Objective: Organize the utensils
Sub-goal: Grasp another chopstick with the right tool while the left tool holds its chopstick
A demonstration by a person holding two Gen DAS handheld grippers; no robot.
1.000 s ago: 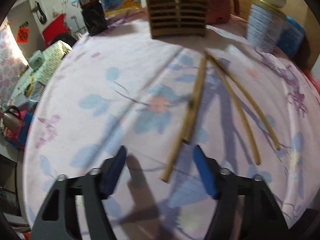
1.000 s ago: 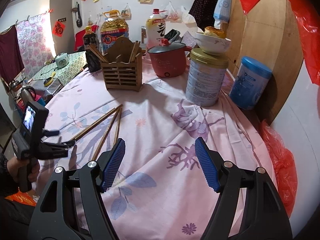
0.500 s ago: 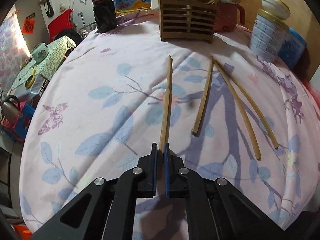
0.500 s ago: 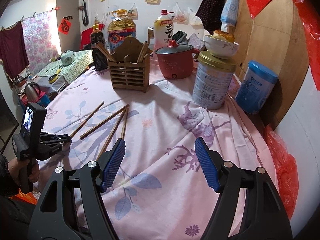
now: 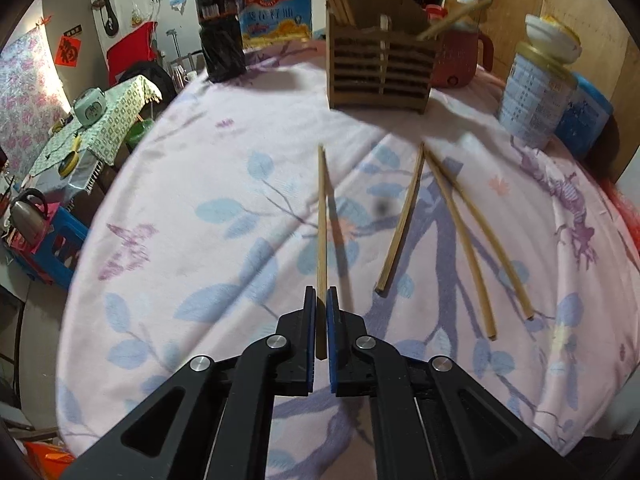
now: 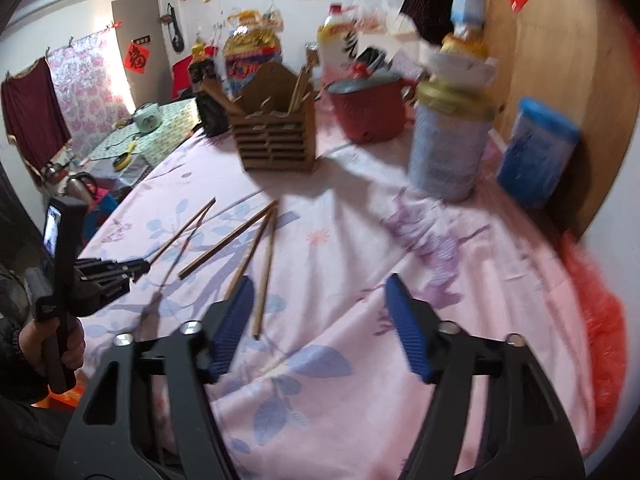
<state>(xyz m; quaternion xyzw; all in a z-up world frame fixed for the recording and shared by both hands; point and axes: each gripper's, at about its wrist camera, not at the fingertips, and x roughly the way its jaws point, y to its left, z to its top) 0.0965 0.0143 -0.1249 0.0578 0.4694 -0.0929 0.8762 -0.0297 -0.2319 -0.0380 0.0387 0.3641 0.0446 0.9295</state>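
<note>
Near half of worktop [image 6: 360,380] bare cloth, open to approach. Three loose chopsticks [image 5: 440,232] lie mid-worktop. Far edge crowded: holder [image 5: 380,72], bottle [image 5: 220,28], pot [image 6: 370,110], tin [image 6: 448,152], blue tub [image 6: 536,156].

A pink tablecloth [image 5: 208,184] printed with blue leaves and purple branches was spread over the table. At its far side, a dark sauce bottle [image 5: 219,24] was stood just beside a large oil jug [image 5: 274,4] with a blue label. A red electric pot [image 6: 370,110] was placed near a tall tin [image 6: 450,148], on which a white bowl [image 6: 460,66] was set. A blue-lidded container [image 6: 538,152] was kept just beside the tin. Beyond the table, a kettle [image 5: 28,216] was seen low down.
</note>
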